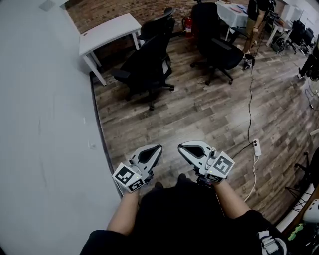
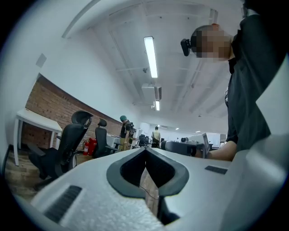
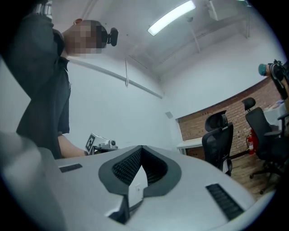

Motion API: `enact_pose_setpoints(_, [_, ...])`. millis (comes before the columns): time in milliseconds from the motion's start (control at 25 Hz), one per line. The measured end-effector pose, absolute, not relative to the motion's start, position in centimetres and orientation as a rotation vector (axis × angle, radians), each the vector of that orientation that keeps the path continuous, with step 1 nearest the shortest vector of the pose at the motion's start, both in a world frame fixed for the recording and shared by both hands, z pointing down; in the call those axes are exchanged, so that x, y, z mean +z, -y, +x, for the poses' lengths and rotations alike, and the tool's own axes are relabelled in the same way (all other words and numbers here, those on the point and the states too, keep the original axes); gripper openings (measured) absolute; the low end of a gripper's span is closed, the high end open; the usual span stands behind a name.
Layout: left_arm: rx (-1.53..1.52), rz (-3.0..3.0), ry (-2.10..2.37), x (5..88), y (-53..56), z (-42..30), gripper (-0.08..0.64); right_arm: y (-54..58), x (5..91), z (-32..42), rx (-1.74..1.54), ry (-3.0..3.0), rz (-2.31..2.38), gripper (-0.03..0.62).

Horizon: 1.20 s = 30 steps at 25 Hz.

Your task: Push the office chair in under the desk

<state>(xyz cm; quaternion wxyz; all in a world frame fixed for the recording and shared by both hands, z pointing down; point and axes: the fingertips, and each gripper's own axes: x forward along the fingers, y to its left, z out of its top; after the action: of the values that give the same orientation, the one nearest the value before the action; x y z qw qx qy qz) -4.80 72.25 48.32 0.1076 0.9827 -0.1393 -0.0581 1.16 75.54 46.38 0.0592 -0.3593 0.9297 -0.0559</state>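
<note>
The office chair (image 1: 147, 67) is standing out on the wooden floor (image 1: 199, 114), just beside the right end of the white desk (image 1: 107, 32) and not tucked under it; its wheeled base is resting near the desk's front leg. A second black chair (image 1: 217, 42) is sitting well to the right of it, near a red fire extinguisher (image 1: 188, 25) against the brick wall (image 1: 114, 10); a person (image 1: 256, 20) is standing beyond that chair. A black cable (image 1: 250, 89) is running down the floor to a white power strip (image 1: 257, 147) at the right.

The left gripper (image 1: 158, 148) and the right gripper (image 1: 182, 148) are hovering side by side close to the wearer's body; both pairs of jaws are pressed together and gripping nothing. The office chair is standing well apart from them, ahead and slightly to the left.

Bare planks are lying open between the grippers and the chair; the white wall (image 1: 45, 124) is bounding the floor on the left, and the cable is edging the free strip on the right.
</note>
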Motion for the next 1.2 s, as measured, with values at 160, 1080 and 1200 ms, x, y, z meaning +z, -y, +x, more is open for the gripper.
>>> enact_pose_setpoints(160, [-0.17,2.891,0.423,48.1,-71.8,-2.5,0.015,-75.3,46.9,4.1,-0.152,-2.848,-1.095,0.005])
enact_pose_setpoints(1080, [-0.045,2.88,0.394,50.2,-52.1,7.7,0.015,-57.7,48.9,17.3,-0.197,-2.875,-1.254,0.005])
enact_pose_setpoints(1200, [-0.054,2.869,0.362,50.0,-47.1,9.3,0.015,-53.1,48.6,18.6,-0.21,-2.869,-1.287,0.005])
